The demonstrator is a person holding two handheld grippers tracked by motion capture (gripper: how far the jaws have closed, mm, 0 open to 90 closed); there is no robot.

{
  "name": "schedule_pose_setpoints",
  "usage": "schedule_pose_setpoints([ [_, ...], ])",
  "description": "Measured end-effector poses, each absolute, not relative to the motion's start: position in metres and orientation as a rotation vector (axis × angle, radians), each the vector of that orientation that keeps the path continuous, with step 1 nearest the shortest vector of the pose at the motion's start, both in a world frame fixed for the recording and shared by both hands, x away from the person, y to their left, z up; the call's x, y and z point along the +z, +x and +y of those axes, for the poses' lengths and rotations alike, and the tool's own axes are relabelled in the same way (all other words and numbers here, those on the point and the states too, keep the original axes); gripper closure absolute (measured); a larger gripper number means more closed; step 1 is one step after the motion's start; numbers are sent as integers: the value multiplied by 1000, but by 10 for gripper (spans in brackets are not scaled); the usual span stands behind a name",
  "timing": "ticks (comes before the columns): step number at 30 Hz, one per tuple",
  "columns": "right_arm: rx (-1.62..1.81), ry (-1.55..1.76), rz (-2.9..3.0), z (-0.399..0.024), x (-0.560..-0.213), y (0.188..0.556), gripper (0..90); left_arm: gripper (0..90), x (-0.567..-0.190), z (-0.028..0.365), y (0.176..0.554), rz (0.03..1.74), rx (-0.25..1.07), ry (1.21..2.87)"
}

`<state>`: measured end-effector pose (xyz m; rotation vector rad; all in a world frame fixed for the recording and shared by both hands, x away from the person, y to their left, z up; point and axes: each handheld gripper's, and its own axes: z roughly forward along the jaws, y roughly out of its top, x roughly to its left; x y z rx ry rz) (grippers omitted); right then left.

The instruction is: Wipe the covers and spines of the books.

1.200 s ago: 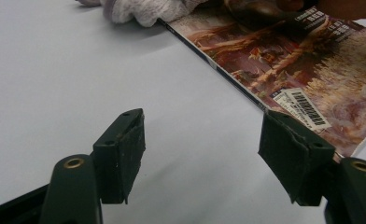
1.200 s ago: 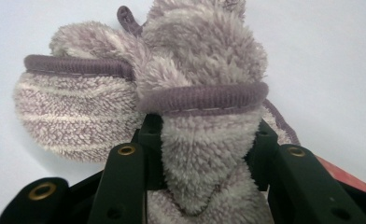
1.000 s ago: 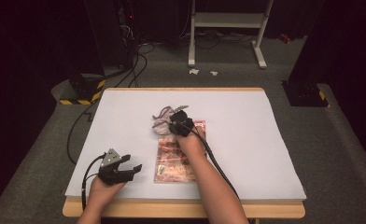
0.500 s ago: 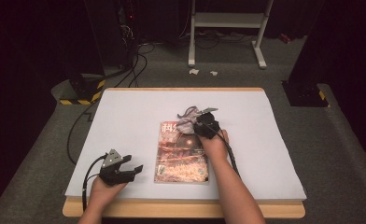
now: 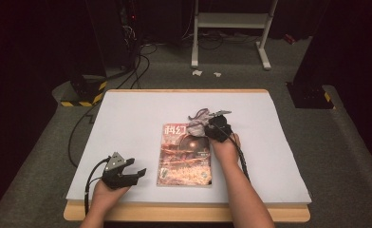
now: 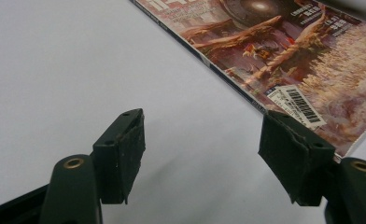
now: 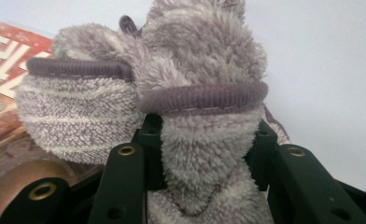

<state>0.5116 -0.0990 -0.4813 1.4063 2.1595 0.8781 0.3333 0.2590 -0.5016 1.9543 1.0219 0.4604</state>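
A magazine [image 5: 184, 159] with a reddish cover lies flat in the middle of the white-covered table [image 5: 127, 118]. My right gripper [image 5: 208, 125] is at the magazine's far right corner, shut on a fluffy grey-purple fabric item [image 5: 199, 120] with darker purple trim. In the right gripper view the fluffy fabric [image 7: 190, 70] bulges between and above the jaws of the right gripper [image 7: 204, 140], with the magazine [image 7: 3, 60] at the left. My left gripper [image 5: 137, 174] rests near the table's front edge, left of the magazine. The left gripper [image 6: 204, 149] is open and holds nothing, close to the magazine [image 6: 284, 51] and its barcode corner.
The table's wooden front edge [image 5: 184, 213] runs below both forearms. Beyond the table stand a white metal stand [image 5: 231, 28], cables [image 5: 132, 61] on the floor and a yellow-black striped block [image 5: 82, 100] at the far left.
My right gripper has carried the fluffy fabric to the right, from over the magazine's middle to its far right corner, uncovering the cover. The left gripper has stayed put.
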Motion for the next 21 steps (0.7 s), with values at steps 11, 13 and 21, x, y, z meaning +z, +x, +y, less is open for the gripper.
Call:
schedule_pose_setpoints([
  [11, 961, 1323, 2130, -106, -457, 490, 605, 315, -502, 258, 333, 1018, 461, 1957],
  [13, 982, 1323, 2124, -110, -454, 485, 605, 315, -502, 258, 333, 1019, 459, 1959],
  [21, 1032, 1320, 2079, -136, -450, 459, 605, 315, -502, 255, 333, 1013, 461, 1964],
])
